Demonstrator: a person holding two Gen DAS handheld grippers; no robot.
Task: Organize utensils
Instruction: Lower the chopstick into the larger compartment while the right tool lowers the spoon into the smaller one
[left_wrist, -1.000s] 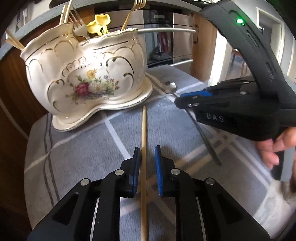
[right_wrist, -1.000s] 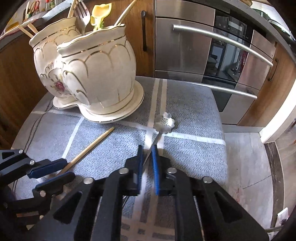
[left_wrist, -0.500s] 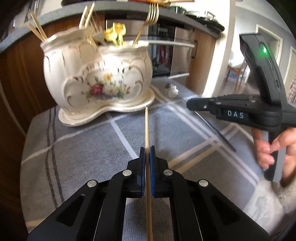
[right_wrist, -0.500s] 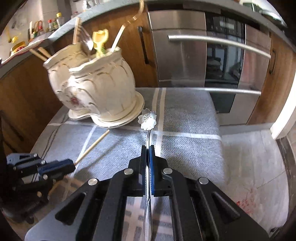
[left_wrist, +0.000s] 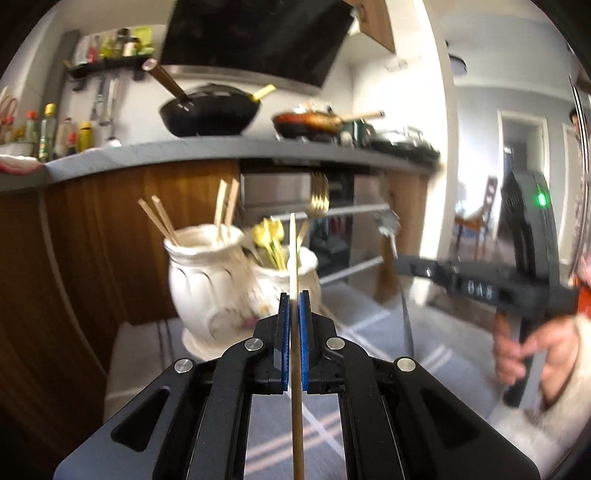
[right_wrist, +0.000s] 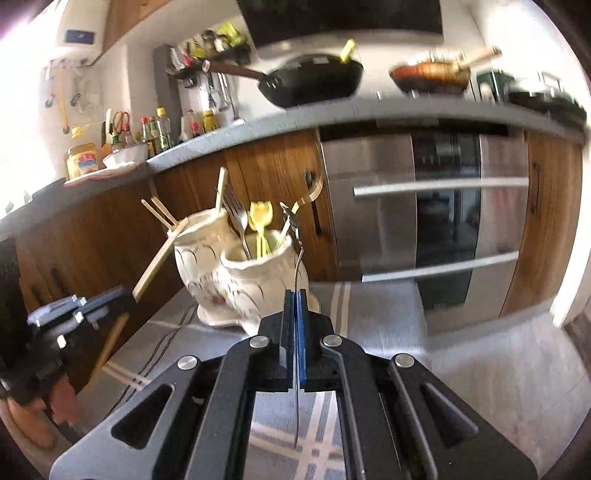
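Both grippers are clamped on utensils held clear of the grey checked cloth (right_wrist: 388, 332). Left gripper (left_wrist: 294, 310) pinches a single wooden chopstick (left_wrist: 293, 254) between its blue pads (left_wrist: 303, 332), the stick running straight up past the jaws, its tip level with the rim of the white ceramic holder (left_wrist: 221, 280) just beyond. Right gripper (right_wrist: 295, 314) has its jaws closed tight on the thin handle of a flower-headed metal spoon (right_wrist: 297, 266), whose head rises in front of the holder's right-hand pot. That two-lobed holder stands on its saucer at the far left of the cloth, already carrying chopsticks in the left pot and forks and yellow picks (right_wrist: 260, 221) in the right. Behind it are wooden cabinet fronts, a steel oven (right_wrist: 424, 221) and a counter with pans. In the left wrist view the right gripper sits at the far right, a hand (left_wrist: 524, 347) wrapped round its grip.
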